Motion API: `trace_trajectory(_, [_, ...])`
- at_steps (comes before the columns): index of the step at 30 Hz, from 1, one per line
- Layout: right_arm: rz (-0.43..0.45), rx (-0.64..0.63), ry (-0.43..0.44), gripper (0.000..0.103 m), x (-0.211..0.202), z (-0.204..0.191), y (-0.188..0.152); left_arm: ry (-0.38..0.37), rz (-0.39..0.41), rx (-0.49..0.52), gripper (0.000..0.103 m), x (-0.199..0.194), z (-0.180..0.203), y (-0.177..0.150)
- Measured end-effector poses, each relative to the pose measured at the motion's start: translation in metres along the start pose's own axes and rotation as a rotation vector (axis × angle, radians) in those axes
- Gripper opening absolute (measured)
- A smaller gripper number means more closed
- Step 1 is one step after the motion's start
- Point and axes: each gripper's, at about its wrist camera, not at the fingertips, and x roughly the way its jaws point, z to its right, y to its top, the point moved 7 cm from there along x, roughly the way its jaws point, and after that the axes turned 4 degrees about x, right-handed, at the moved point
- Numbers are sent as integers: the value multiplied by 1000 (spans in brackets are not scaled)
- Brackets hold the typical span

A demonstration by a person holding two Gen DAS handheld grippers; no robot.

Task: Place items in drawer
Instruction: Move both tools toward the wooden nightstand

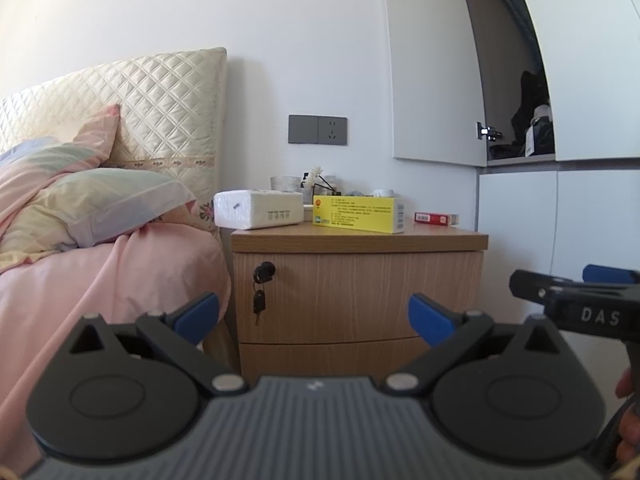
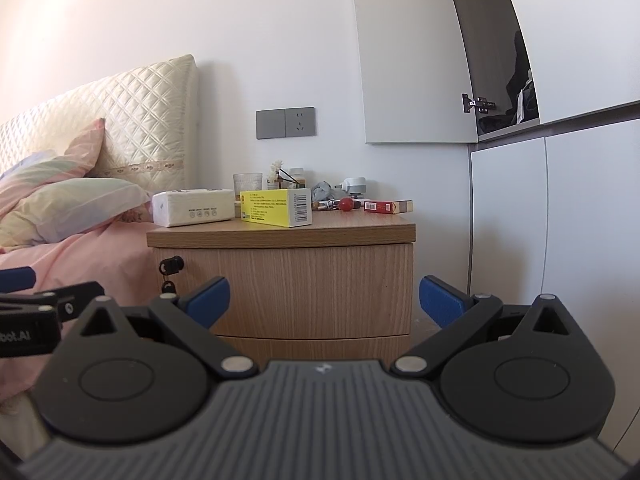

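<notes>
A wooden nightstand with a shut top drawer [image 1: 352,292] [image 2: 288,288] stands beside the bed. A key hangs in the drawer's lock [image 1: 262,276] [image 2: 171,268]. On top lie a white tissue pack [image 1: 258,209] [image 2: 194,207], a yellow box [image 1: 358,213] [image 2: 276,207] and a red box [image 1: 436,218] [image 2: 386,206]. My left gripper [image 1: 314,318] is open and empty, some way in front of the drawer. My right gripper [image 2: 324,300] is open and empty too, level with the drawer front. Each gripper shows at the edge of the other's view.
A bed with pink sheets and pillows [image 1: 80,208] [image 2: 60,208] lies left of the nightstand. White cabinets [image 1: 560,240] [image 2: 560,220] stand on the right, one upper door ajar. A glass [image 2: 247,182], a red ball [image 2: 346,204] and small clutter sit at the nightstand's back.
</notes>
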Motion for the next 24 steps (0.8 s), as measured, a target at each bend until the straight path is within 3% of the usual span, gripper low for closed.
trace_trajectory(6, [-1, 13, 6, 103, 1, 2, 0, 3, 2, 5, 103, -5, -7, -2])
trace_trajectory(24, [35, 50, 48, 103, 1, 3, 4, 23, 14, 27, 103, 13, 24, 17])
